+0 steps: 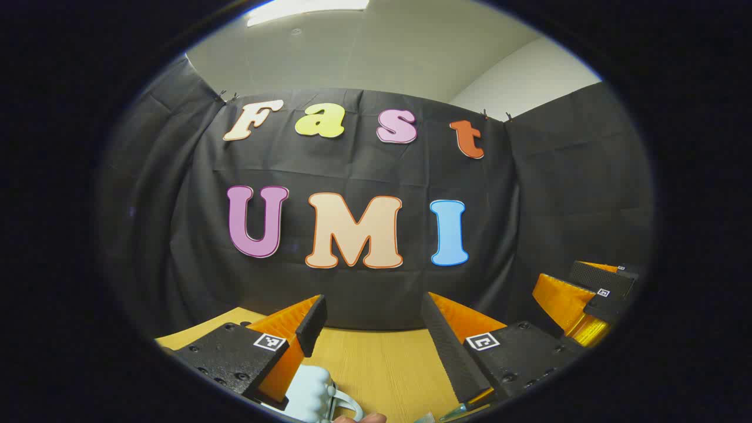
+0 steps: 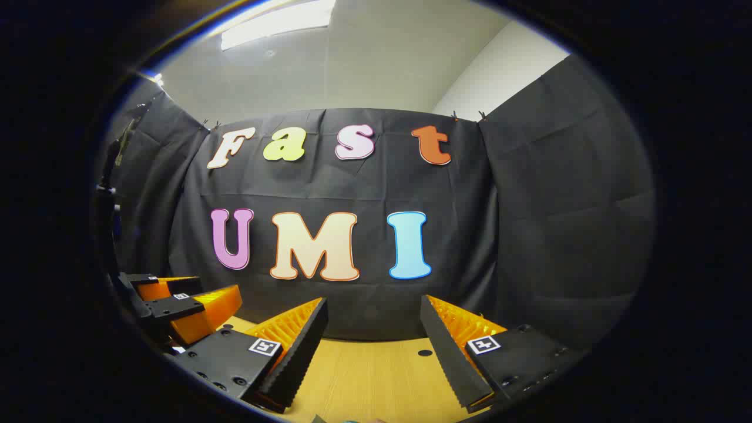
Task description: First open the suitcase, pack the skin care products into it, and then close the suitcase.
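My left gripper point(image 1: 374, 302) is open above the wooden table point(image 1: 382, 364), with nothing between its fingers. Below its left finger, at the bottom edge of the left gripper view, lies a pale blue-white object point(image 1: 311, 396) with a bumpy side and a looped handle; I cannot tell what it is. A person's fingertip point(image 1: 359, 418) touches in beside it. A small greenish tip point(image 1: 451, 413) pokes in under the right finger. My right gripper point(image 2: 373, 305) is open too, over bare table point(image 2: 376, 376). Each gripper appears off to the side in the other's view: right gripper point(image 1: 578, 288), left gripper point(image 2: 200, 296).
The black cloth wall point(image 1: 364, 282) closes off the far edge of the table and wraps round both sides. A small dark hole point(image 2: 424, 353) sits in the tabletop near the back. White ceiling and wall rise above the cloth.
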Demonstrator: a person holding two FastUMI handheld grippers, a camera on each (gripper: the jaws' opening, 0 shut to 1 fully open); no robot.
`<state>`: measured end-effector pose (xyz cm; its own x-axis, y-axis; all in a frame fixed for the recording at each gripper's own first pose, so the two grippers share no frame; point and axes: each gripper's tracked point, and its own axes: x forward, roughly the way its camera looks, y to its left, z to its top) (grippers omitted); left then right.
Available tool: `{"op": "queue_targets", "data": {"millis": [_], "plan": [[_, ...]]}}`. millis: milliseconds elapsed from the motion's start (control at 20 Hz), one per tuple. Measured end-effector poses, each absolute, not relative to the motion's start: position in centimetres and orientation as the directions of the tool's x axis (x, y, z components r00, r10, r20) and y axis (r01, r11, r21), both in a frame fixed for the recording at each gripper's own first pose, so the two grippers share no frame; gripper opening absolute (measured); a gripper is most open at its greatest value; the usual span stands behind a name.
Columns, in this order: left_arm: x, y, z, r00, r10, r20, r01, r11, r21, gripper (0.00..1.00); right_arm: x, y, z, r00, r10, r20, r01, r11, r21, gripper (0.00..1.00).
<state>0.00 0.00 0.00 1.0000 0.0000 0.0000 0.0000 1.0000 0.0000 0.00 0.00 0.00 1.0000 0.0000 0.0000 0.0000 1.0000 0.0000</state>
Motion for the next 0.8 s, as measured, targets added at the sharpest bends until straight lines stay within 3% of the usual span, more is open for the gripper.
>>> {"op": "queue_targets", "data": {"millis": [550, 800], "plan": [[-0.7, -0.2, -3.1, 0.992, 0.108, -0.058, -0.104, 0.992, 0.071, 0.95, 0.5, -1.0, -2.4, 0.991, 0.13, -0.002, -0.13, 0.991, 0.0, 0.99], [-2.1, 1.1, -10.6, 0.961, 0.15, -0.23, -0.129, 0.986, 0.105, 0.95, 0.9, -2.0, -4.9, 0.989, 0.139, -0.054, -0.139, 0.99, 0.008, 0.99]]}}
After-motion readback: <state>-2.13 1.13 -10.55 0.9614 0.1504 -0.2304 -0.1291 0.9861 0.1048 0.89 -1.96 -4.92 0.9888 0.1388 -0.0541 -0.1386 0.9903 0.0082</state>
